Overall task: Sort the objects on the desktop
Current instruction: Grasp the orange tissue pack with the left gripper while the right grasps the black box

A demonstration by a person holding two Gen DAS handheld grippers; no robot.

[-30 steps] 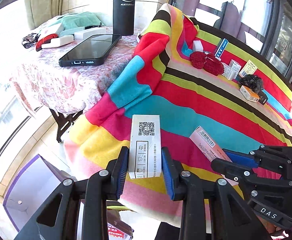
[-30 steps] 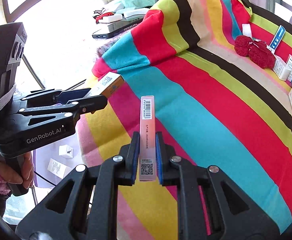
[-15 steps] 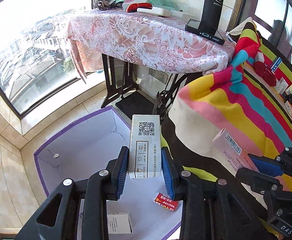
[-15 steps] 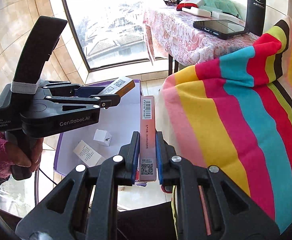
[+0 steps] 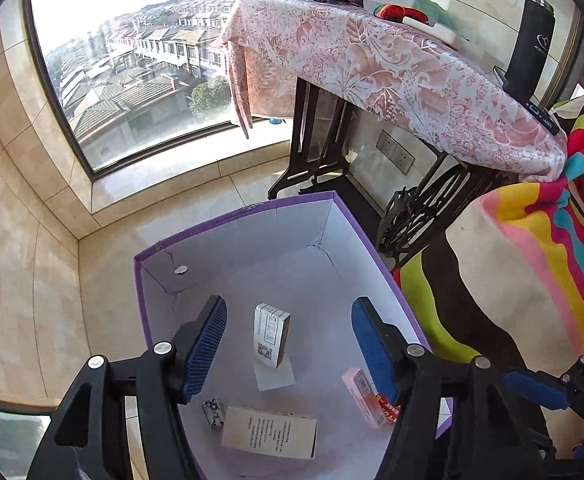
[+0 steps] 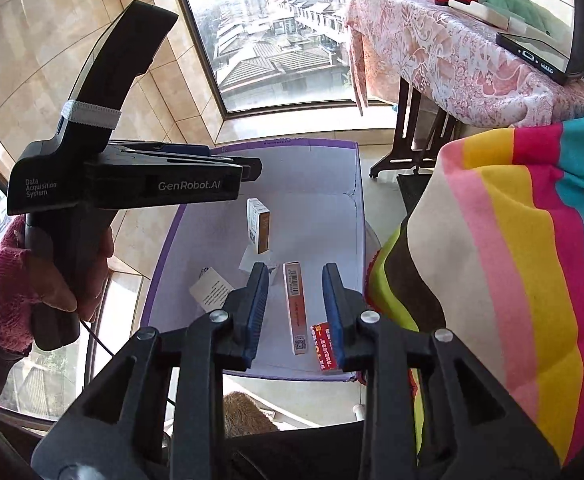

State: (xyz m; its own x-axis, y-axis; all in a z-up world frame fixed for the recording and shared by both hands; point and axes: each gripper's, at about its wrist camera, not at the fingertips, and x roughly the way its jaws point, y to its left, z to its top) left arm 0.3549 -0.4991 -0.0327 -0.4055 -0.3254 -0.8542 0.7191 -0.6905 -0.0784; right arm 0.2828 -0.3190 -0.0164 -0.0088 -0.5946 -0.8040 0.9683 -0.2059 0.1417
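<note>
Left wrist view: left gripper [image 5: 288, 344] tipped steeply downward over an open purple-edged cardboard box with a white interior [image 5: 236, 216] on the tiled floor. Jaws spread and opening, blue pads clear of everything. Below the gap, a small white carton with a brown side and a printed code [image 5: 271, 336], caught apart from both pads, either falling or just landed on end. Already on the box floor: a flat white carton with printed text [image 5: 270, 432], a slim pink carton with a barcode [image 5: 363, 396], a red printed packet [image 5: 387, 406]. Possible trouble: white carton toppling or bouncing against the box wall; little risk of escape, given the high sides.

Right wrist view: right gripper [image 6: 295, 308] likewise angled down over the near end of the box, jaws parted and opening, nothing pinched. Slim pink carton seen lengthwise between the pads without touching either, whether airborne or resting impossible to tell. Left tool held by a hand [image 6: 58, 280] in a pink knitted cuff, level with the box rim. Striped multicoloured blanket [image 6: 531, 260] draped close beside the box; possible snag on withdrawal if a gripper swings wide.
</note>
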